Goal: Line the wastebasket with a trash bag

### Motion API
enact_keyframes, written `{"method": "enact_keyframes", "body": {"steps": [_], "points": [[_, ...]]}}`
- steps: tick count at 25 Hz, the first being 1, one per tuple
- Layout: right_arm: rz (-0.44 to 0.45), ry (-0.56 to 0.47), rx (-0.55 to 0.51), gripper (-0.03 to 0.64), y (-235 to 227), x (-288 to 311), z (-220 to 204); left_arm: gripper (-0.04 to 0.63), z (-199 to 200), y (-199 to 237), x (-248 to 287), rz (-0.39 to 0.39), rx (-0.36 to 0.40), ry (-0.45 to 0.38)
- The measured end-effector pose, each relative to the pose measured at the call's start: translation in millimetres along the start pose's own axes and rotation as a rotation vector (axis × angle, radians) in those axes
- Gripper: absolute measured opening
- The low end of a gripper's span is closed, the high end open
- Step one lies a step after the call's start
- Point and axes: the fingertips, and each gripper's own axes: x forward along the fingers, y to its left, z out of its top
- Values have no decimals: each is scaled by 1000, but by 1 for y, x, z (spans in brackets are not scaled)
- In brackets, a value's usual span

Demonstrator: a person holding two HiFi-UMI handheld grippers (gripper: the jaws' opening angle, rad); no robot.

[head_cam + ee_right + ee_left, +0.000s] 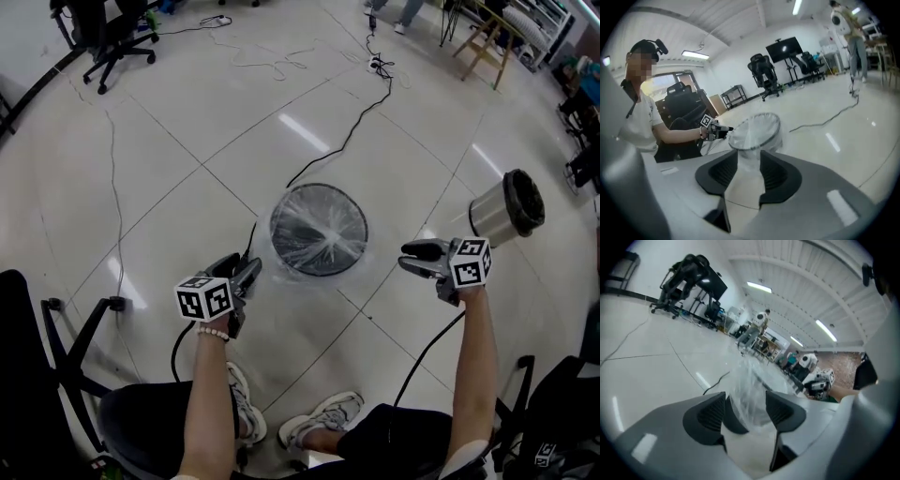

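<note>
Floor: pale glossy tiles (187,187), bare around the work spot, so both hands can come at it from either side.
Person: seated, shoes (323,417) planted just short of the work, arms out to left and right of it.
Left gripper: (251,270) low at the near-left edge of the basket, pointing toward it. Its fingers (710,416) stand apart. Clear film shows through the gap, but neither pad presses on it, so it grips nothing.
Right gripper: (408,256) near the basket's right side, not touching it. Its fingers (776,176) are apart with nothing in the gap; the basket sits beyond them.
Basket: (274,230) round, dark-rimmed, upright on the floor between the two grippers.
Bag: (323,234) clear, sunk into the basket, gathered toward the middle, its edge draped over the rim, with some slack lying on the tiles at the near side. The lining looks in place; what may remain is tidying that slack.
Bin: (502,211) steel, tipped on its side to the right, well apart, apparently not in use.
Cable: (347,141) black, running from beyond the basket toward the far end.
Chair: (117,37) dark office chair, far left.
</note>
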Motion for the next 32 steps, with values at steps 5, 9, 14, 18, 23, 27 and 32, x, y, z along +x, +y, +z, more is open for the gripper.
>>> {"method": "enact_keyframes", "body": {"steps": [5,9,14,18,23,27,32], "points": [[-170,130,-292,2,24,41,74,254,47,-4,32,107,192,11],[-251,376,-401,2,25,116,84,12,37,12,47,174,209,94],[-261,670,-457,0,-1,171,46,12,19,31,65,205,245,149],[-209,752,-453,0,-20,211,28,12,2,43,81,242,264,222],[-138,796,-438,0,-37,271,-3,12,-4,62,82,257,223,210],[-130,843,-418,0,-60,291,-33,12,24,70,67,272,173,94],[-124,882,-426,0,-72,308,-53,12,57,63,54,236,176,15]]}}
